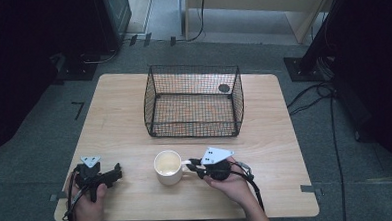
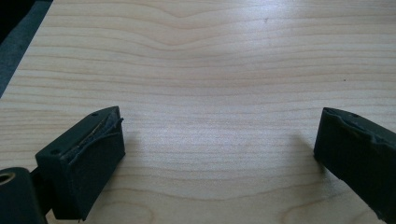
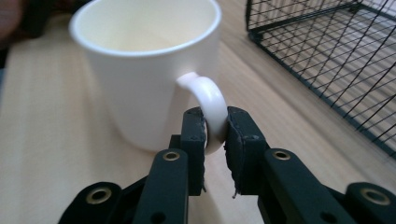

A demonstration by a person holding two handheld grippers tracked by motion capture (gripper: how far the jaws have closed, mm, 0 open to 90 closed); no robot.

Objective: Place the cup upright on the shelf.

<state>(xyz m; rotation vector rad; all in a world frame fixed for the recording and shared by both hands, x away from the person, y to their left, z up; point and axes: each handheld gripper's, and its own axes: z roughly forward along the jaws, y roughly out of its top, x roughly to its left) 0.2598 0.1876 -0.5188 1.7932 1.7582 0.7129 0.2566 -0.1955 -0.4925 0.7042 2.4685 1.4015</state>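
Mug: a white mug stands upright on the worktop, near the person's edge and about midway across; its inside looks empty, with a pale yellowish tint.
Handle: the mug's handle points toward the right claw; in the right gripper view it sits squarely between the two black pads.
Right claw: the right claw is closed on the handle, both pads pressing its loop from either side; the hold looks firm and centred.
Mug contact: the base seems to rest on the wood, so by my reading the lift has not begun.
Basket: a black wire basket stands beyond the mug, toward the far side of the worktop, well apart from it; a small dark round thing shows at its far right corner, too small to identify.
Left claw: the left claw hovers low over bare wood with its jaws wide apart and nothing between them; in the high view it lies to the left of the mug, apart from it.
Done: the grasp on the handle looks made.
Left to do: likely lifting the mug, carrying it over the basket rim and setting it inside, then letting go.
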